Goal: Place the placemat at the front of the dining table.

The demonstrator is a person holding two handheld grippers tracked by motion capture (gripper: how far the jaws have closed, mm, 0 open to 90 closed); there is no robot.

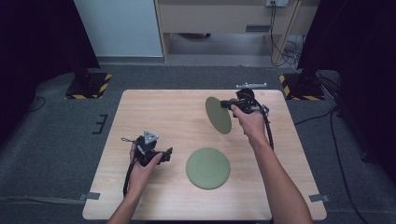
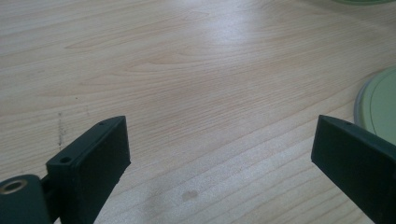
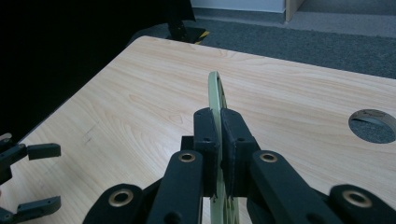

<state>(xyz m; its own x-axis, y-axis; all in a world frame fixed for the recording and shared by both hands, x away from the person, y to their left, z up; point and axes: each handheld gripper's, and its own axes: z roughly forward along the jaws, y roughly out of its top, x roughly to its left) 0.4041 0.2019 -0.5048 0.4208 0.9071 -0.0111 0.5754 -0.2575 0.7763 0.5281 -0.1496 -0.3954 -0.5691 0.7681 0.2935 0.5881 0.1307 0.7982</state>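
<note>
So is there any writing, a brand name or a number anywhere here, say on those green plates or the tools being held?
None that can be read.
Held plate: plain green, no print.
Plate lying flat: plain green, no print.
Left gripper and right gripper: black jaws with bare screw holes, no label.
Table: bare wood grain.
Floor blocks: yellow-and-black hazard stripes, a warning sign without words.
</note>
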